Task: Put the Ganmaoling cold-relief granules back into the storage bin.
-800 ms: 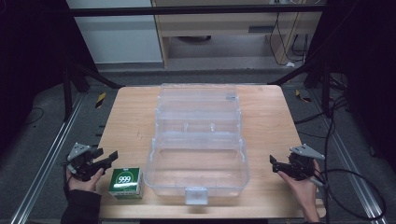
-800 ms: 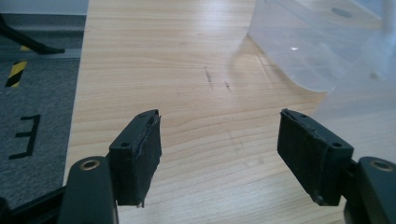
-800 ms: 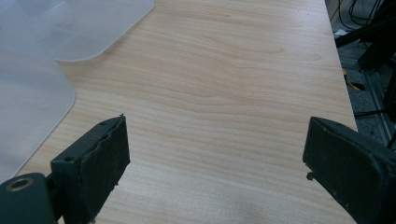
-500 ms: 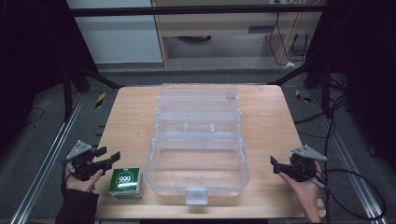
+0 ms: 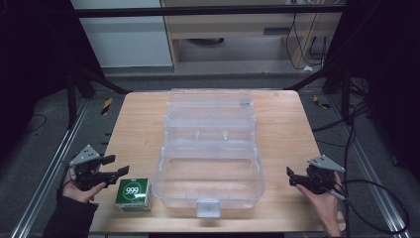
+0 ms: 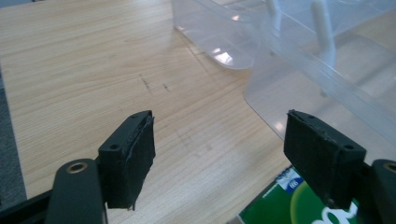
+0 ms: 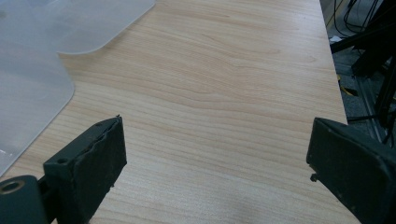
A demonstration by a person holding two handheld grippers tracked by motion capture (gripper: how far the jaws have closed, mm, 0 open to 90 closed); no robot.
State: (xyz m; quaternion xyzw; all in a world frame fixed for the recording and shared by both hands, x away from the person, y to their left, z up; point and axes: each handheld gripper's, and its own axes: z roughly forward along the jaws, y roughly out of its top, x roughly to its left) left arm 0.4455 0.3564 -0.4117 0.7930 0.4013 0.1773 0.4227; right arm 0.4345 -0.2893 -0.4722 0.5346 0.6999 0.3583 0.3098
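a: where's the green box (image 5: 133,194)?
b: it sits on the wooden table (image 5: 138,129) near the front left corner, just beside the left wall of the clear plastic case (image 5: 210,163). its top is white with "999" printed on it. in the left gripper view a green corner of the box (image 6: 289,205) shows at the bottom, under the right-hand jaw.

a: and the left gripper (image 5: 118,166)?
b: it hangs just left of the box, over the table's left edge, held in the person's left hand (image 5: 79,191). the jaws stand apart with nothing between them, only bare wood; in its own view the left gripper (image 6: 219,144) clearly grips nothing.

a: the case?
b: it lies open in the middle of the table, with a deep tub nearest the person and a latch tab at its front edge. shallower transparent tiers step away behind it.

a: the right gripper (image 5: 292,177)?
b: it is well apart from the box, on the far side of the case near the table's right edge, in the right hand (image 5: 324,201). in the right gripper view the right gripper (image 7: 215,154) has its jaws spread wide over bare wood, with nothing in them. a cable (image 5: 381,198) loops off to the floor.
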